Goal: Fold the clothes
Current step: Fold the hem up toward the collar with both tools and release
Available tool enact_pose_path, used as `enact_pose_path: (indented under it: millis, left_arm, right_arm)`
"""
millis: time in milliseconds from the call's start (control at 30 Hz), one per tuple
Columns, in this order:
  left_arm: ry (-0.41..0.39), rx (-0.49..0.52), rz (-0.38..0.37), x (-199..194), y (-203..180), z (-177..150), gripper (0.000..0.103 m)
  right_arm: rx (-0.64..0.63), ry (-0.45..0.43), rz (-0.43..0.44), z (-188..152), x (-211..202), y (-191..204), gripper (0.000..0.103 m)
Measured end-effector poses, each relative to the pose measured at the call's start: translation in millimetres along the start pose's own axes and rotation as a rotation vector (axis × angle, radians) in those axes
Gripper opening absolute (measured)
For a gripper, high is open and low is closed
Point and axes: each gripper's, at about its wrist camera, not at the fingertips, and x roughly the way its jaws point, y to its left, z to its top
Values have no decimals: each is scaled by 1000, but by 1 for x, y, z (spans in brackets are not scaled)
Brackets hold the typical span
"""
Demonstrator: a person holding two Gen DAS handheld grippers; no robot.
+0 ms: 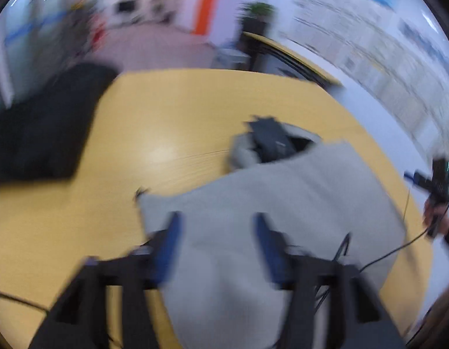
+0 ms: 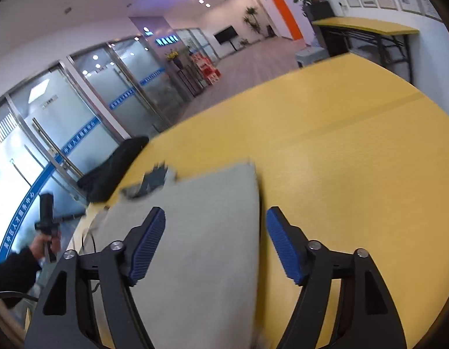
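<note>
The grey garment (image 1: 270, 203) lay flat on the yellow table (image 1: 180, 110), doubled over with its dark collar (image 1: 270, 139) at twelve o'clock, so I judged one fold was laid. My left gripper (image 1: 217, 247) hung above it, jaws wide and empty. My right gripper (image 2: 215, 247) stood wide over its three-o'clock edge, gripping nothing. A black garment (image 1: 41, 128) waited at ten o'clock.
</note>
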Motion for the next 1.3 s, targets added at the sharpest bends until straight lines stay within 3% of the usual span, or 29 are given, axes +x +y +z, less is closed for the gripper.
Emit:
enact_pose_path:
  millis: [33, 133, 233, 333, 367, 433, 500, 600, 667, 733, 800, 967, 1033, 1167, 1300]
  left_arm:
    - [-9, 95, 5, 0, -20, 4, 101]
    - [-14, 408, -20, 18, -89, 14, 101]
    - [29, 581, -76, 56, -133, 9, 101]
    - [105, 639, -128, 91, -148, -2, 92]
    - [127, 655, -144, 101, -151, -6, 86]
    - [139, 660, -169, 106, -146, -22, 86]
    - [133, 656, -188, 107, -143, -32, 87]
    - [109, 648, -202, 106, -144, -39, 92]
    - [98, 646, -203, 108, -148, -44, 94]
    - [92, 621, -210, 107, -155, -46, 94]
    - [92, 603, -221, 107, -168, -50, 94]
    - [93, 614, -279, 101, -224, -67, 94]
    - [100, 608, -290, 98, -247, -69, 94]
    - [88, 599, -279, 110, -274, -58, 94]
    - [111, 608, -290, 136, -291, -44, 97]
  right_arm:
    - [33, 34, -18, -27, -12, 9, 78]
    - [171, 131, -48, -106, -36, 28, 79]
    - [324, 194, -56, -166, -33, 37, 79]
    - [380, 151, -76, -189, -23, 41, 78]
    - [374, 101, -83, -188, -20, 43, 78]
    - [385, 27, -86, -181, -10, 43, 78]
    - [400, -20, -80, -171, 4, 41, 78]
    - [393, -69, -105, -150, 23, 39, 70]
    - [427, -84, -113, -142, 32, 33, 54]
    - [492, -96, -98, -139, 34, 20, 18]
    - [462, -124, -98, -135, 20, 18, 10]
    - [279, -152, -162, -110, -29, 39, 6]
    - [185, -139, -224, -102, -47, 51, 6]
    - [-26, -120, -317, -93, -76, 83, 6]
    - [-229, -154, -324, -84, -76, 129, 6]
